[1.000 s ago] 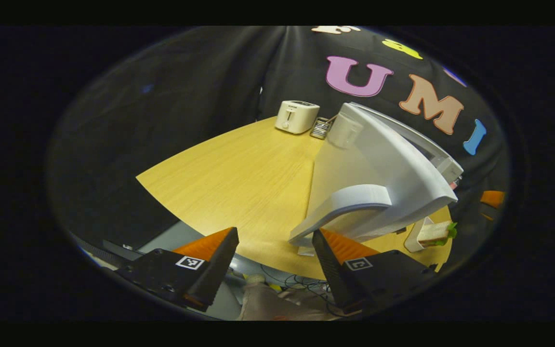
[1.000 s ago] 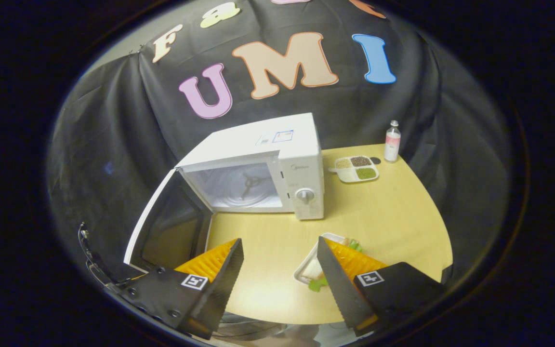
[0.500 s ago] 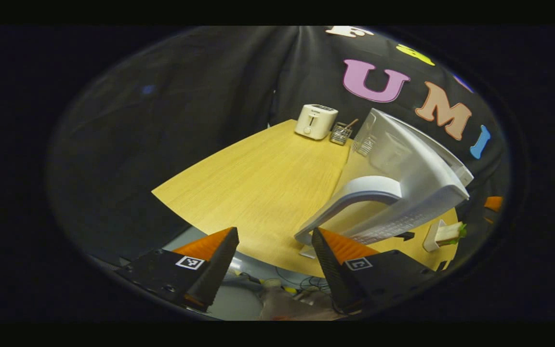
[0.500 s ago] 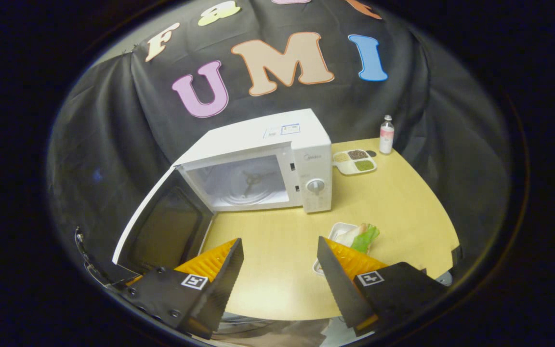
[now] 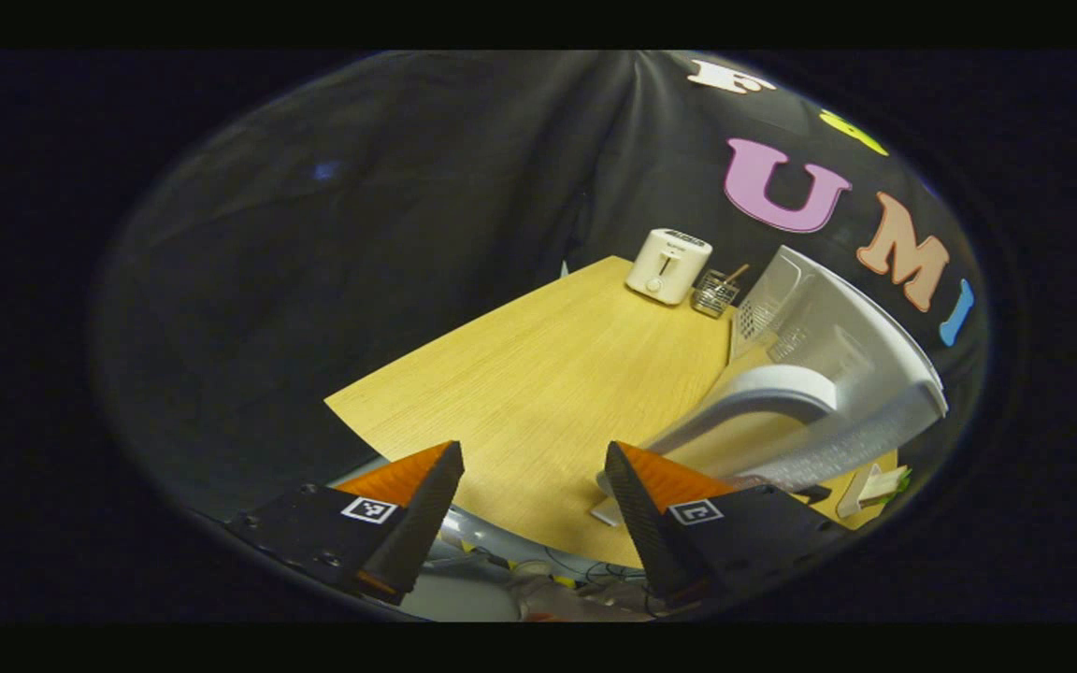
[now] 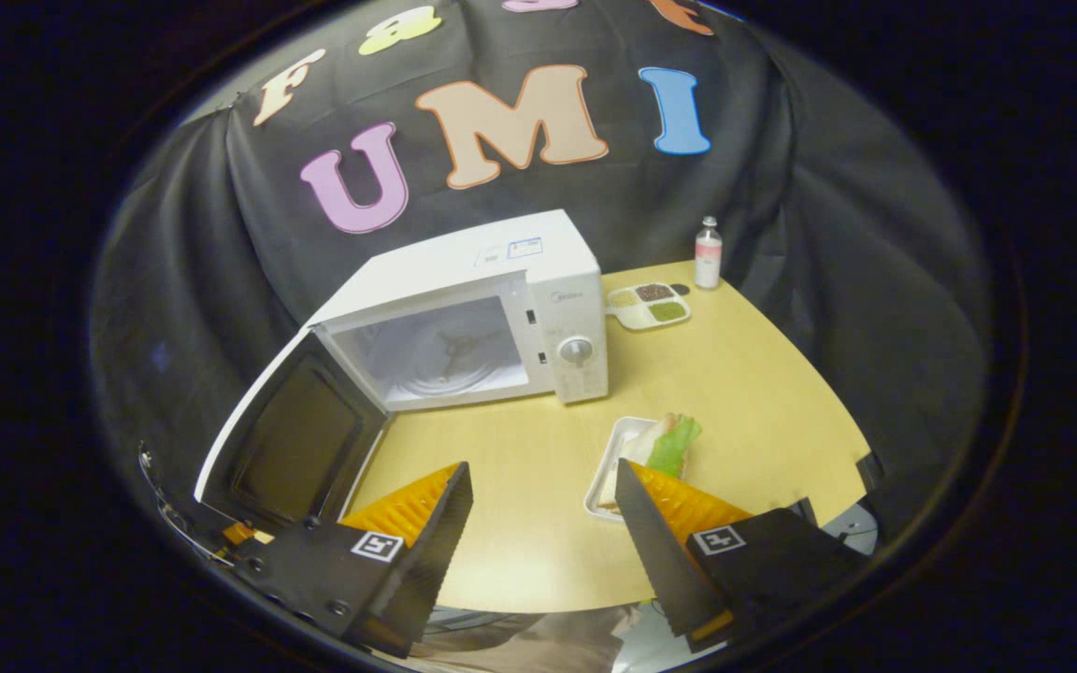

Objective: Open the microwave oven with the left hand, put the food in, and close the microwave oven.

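My left gripper (image 5: 534, 509) hangs with its fingers spread wide and nothing between them, over the near edge of the wooden table (image 5: 538, 374). Just past my right-hand finger on that side rises the open microwave door (image 5: 838, 393), its curved handle (image 5: 753, 397) close to the fingertip though I cannot tell if they touch. Far ahead sit a toaster (image 5: 668, 265) and a small wire basket (image 5: 715, 293).

My right gripper (image 6: 543, 533) is likewise open and empty. The sandwich (image 6: 665, 447) (lettuce showing) lies in its white tray (image 6: 609, 467) just ahead of my right-hand finger there. Beyond my fingers stands the microwave (image 6: 492, 318), cavity bare, door swung out to the left finger's side. Farther back are a divided dish (image 6: 648, 306) and a bottle (image 6: 708, 252).
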A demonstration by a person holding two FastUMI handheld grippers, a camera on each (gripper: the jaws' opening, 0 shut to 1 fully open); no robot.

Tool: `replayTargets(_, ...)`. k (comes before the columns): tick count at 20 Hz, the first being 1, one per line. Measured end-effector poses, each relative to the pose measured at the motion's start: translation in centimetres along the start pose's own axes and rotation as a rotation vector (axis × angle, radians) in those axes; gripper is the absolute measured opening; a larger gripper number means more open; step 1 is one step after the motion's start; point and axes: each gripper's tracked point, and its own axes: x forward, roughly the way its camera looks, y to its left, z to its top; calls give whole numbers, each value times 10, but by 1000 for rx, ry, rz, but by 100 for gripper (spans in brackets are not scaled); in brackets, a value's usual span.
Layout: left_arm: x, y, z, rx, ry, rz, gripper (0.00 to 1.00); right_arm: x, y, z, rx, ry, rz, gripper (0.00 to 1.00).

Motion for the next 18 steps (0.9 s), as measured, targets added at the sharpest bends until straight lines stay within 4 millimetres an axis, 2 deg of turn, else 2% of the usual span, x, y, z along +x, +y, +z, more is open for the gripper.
replayTargets(1, 0, 3, 6, -2, -16, 20, 85, 0, -5, 0, 10, 8, -6, 89)
replayTargets(2, 0, 6, 16, -2, -35, 40, 90, 1, -9, -2, 22, 20, -5, 89)
replayTargets(4, -8, 8, 33, 9, -88, 84, 90, 5, -13, -6, 58, 67, 30, 89)
replayTargets(9, -54, -9, 73, 19, -235, 168, 89, 26, -36, -19, 147, 225, 101, 89)
replayTargets(10, -65, -14, 78, 16, -256, 180, 89, 30, -40, -22, 163, 267, 114, 89)
replayTargets(11, -75, -22, 82, 12, -273, 183, 89, 34, -45, -24, 176, 305, 123, 96)
replayTargets(13, -94, -35, 88, 18, -303, 196, 89, 44, -61, -29, 184, 371, 120, 96)
replayTargets(17, -115, -51, 101, 49, -363, 250, 89, 64, -84, -46, 154, 523, 123, 96)
replayTargets(18, -119, -55, 100, 54, -366, 268, 84, 69, -90, -51, 140, 554, 121, 96)
